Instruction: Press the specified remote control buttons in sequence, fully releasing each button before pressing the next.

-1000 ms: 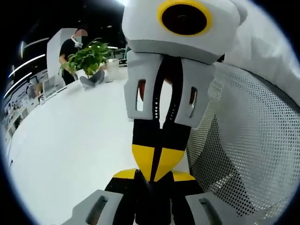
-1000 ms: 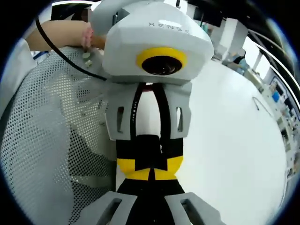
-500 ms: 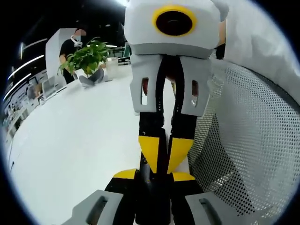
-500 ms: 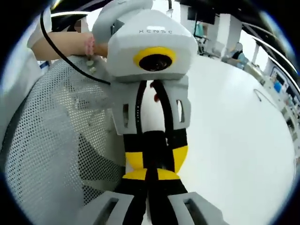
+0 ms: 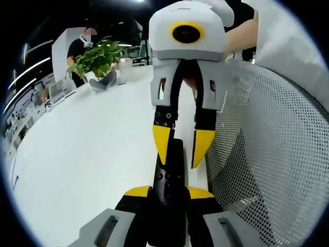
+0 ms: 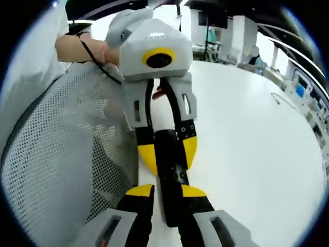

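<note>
A black remote control (image 5: 168,177) lies lengthwise on the white bench (image 5: 82,154), gripped at its near end by the left tongs (image 5: 167,198). The right tongs (image 6: 165,198) stand spread open astride its far end. A mesh chair back (image 5: 267,154) sits just beside the bench.

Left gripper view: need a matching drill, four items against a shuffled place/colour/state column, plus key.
Items:
1. remote
2. plant
3. mesh chair
4. right gripper

Descriptions:
A. green, at the far end of the table
B. jaws apart, yellow tips
C. black, between the jaws of the left gripper
D. perforated, beside the table

Pairs: 1-C; 2-A; 3-D; 4-B
</note>
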Demonstrator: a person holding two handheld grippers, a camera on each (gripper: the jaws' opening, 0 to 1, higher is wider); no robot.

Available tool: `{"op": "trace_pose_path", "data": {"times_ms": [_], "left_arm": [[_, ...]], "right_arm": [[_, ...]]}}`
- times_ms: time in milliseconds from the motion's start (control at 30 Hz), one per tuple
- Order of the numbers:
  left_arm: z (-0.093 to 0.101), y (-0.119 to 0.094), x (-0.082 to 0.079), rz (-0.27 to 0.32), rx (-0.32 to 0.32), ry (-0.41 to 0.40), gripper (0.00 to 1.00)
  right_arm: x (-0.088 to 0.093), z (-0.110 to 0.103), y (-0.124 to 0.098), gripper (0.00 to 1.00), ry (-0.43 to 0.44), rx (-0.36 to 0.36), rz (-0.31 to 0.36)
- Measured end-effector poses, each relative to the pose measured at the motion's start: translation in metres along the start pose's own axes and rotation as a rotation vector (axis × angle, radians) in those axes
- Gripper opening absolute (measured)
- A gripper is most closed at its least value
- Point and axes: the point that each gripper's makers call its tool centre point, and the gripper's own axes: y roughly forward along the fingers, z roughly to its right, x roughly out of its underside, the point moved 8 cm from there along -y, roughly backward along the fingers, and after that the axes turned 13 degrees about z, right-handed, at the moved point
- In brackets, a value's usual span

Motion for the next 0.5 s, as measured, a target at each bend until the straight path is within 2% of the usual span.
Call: {"op": "trace_pose_path", "data": {"times_ms": [133, 333, 500], "left_arm": [[0.0001, -0.0002, 0.0011, 0.016, 0.005, 0.002, 0.25], [0.0011, -0.0011, 0.0021, 0.032, 0.003, 0.0, 0.25], [0.0023, -0.0011, 0.0012, 0.018, -0.008, -0.005, 0.25]], "right_arm": [[0.0014, 0.0058, -0.0003, 0.16, -0.012, 0.037, -0.006], [0.0032, 0.011, 0.002, 0.17, 0.029, 0.021, 0.028], [0.003, 0.0105, 0.003, 0.16, 0.014, -0.002, 0.037]]}}
